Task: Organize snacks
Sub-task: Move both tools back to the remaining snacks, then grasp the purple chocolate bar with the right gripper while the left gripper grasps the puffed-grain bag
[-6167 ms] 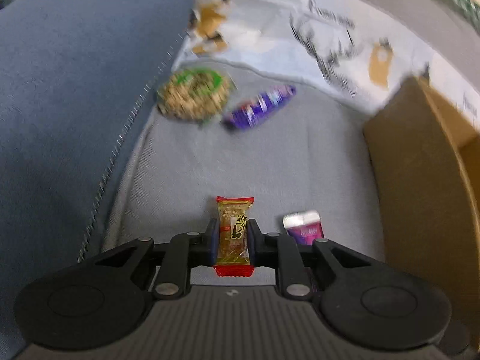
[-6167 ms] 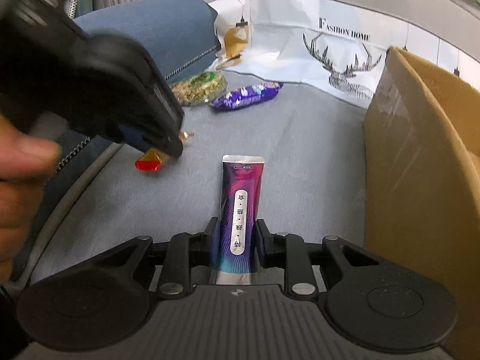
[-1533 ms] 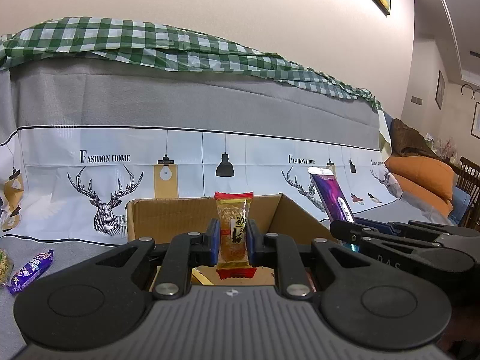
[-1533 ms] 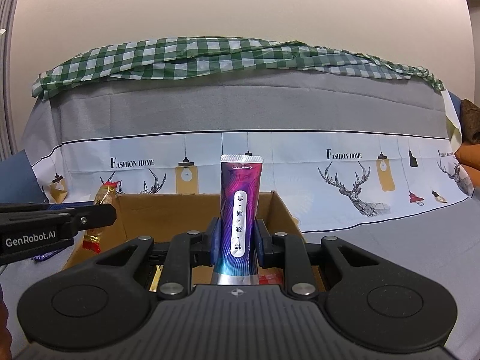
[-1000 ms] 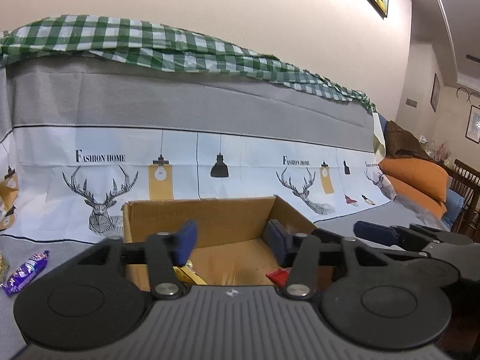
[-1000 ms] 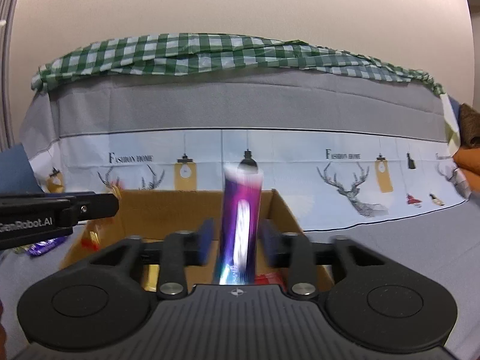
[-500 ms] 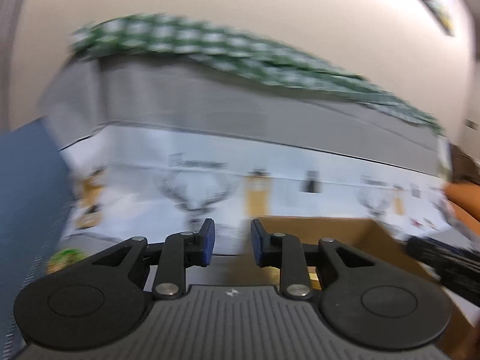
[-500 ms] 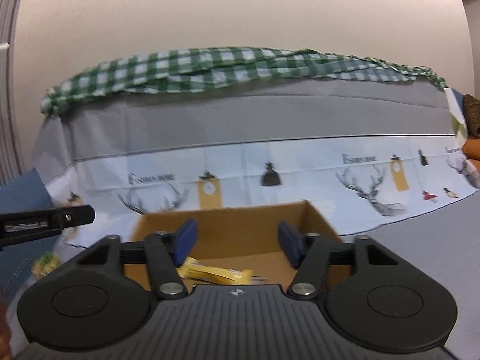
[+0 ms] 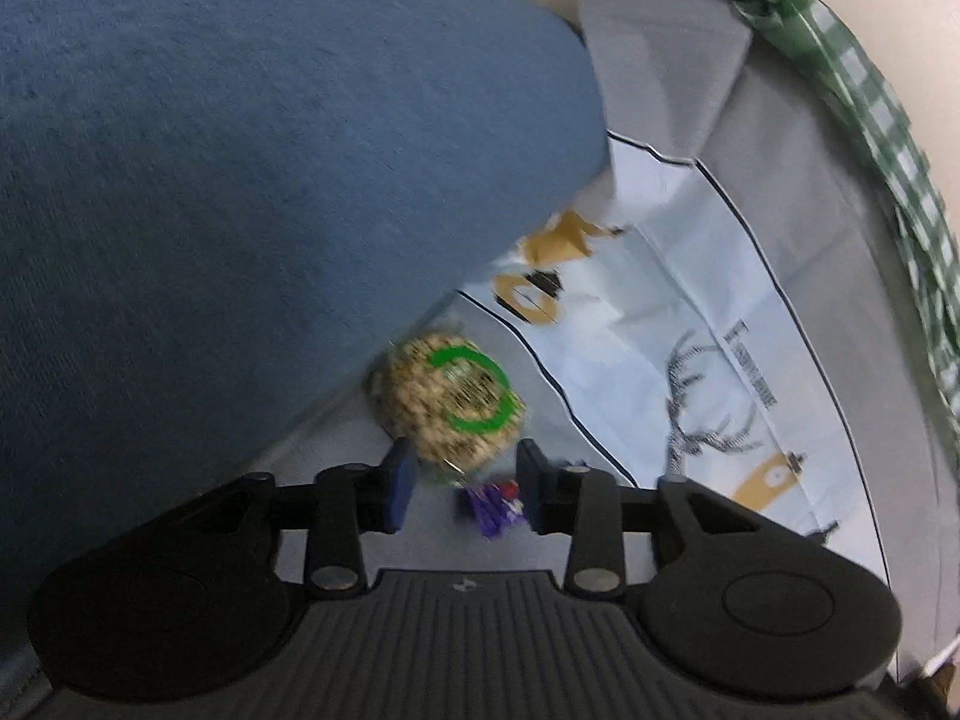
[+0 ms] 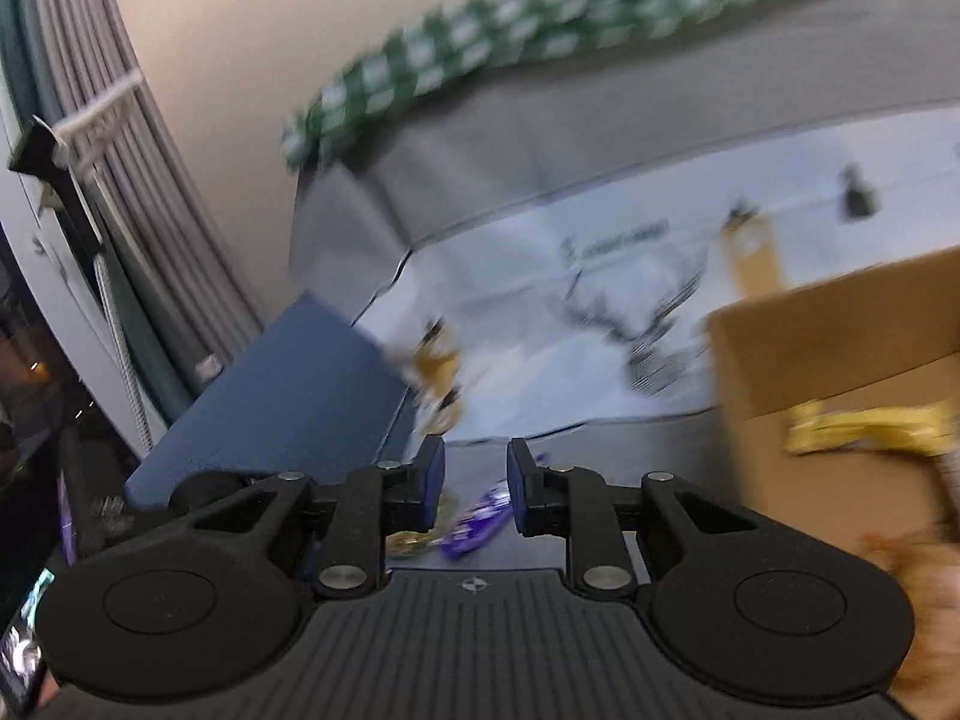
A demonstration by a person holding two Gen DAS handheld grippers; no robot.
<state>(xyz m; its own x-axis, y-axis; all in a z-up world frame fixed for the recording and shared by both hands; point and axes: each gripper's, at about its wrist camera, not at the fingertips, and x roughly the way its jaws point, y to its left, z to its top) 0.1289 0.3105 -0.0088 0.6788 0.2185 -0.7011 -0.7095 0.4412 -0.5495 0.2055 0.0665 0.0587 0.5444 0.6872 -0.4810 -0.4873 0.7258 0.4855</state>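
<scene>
Two snacks lie on the sofa seat (image 9: 336, 438): a round seed cake (image 9: 447, 405), green-ringed, and a purple bar (image 9: 492, 507). Left gripper (image 9: 462, 483) opening, right gripper (image 10: 474, 489) closing, both empty.

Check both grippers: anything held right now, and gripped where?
Nothing held. Left gripper opening, right gripper closing, both empty; round snack pack and purple wrapper lie beyond on the sofa.

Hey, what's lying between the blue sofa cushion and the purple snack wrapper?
A round green-ringed grain snack pack lies between the blue cushion and the purple wrapper, seen in the left wrist view.
</scene>
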